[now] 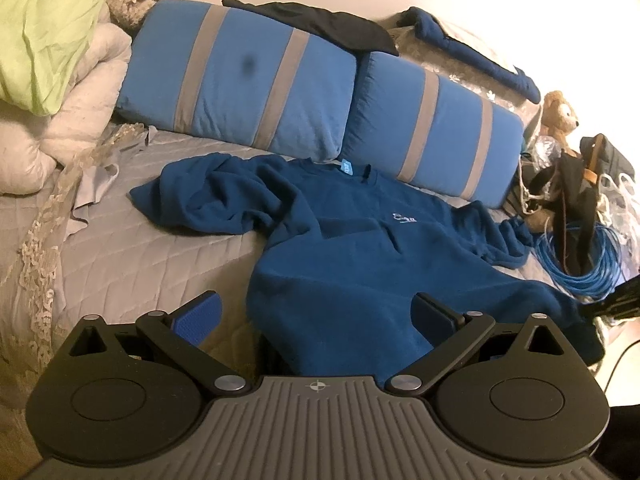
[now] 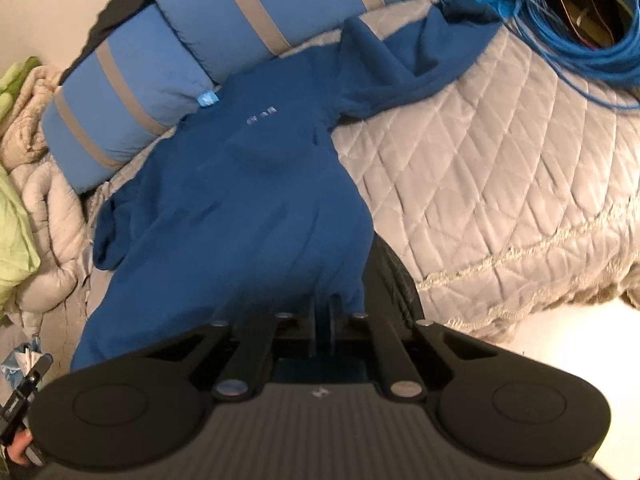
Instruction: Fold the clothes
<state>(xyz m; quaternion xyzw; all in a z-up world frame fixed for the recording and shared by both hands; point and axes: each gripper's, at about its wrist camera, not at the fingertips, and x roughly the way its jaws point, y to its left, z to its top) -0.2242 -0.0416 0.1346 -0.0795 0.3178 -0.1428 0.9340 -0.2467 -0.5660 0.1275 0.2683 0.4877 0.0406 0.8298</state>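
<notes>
A dark blue sweatshirt (image 1: 352,248) lies front-up on the grey quilted bed (image 1: 132,248), collar toward the pillows, sleeves bunched out to both sides. My left gripper (image 1: 318,312) is open, its fingers spread wide just above the sweatshirt's bottom hem. In the right wrist view the sweatshirt (image 2: 248,200) stretches away from my right gripper (image 2: 322,312), which is shut on the hem at its lower right corner, the cloth pinched between the fingertips. The left gripper's edge shows at the lower left of that view (image 2: 24,384).
Two blue pillows with grey stripes (image 1: 240,76) lie behind the sweatshirt. Rumpled beige and green bedding (image 1: 52,64) is at the left. A coil of blue cable (image 1: 580,264), bags and a teddy bear (image 1: 560,116) crowd the right side. Dark clothes (image 1: 328,24) lie on the pillows.
</notes>
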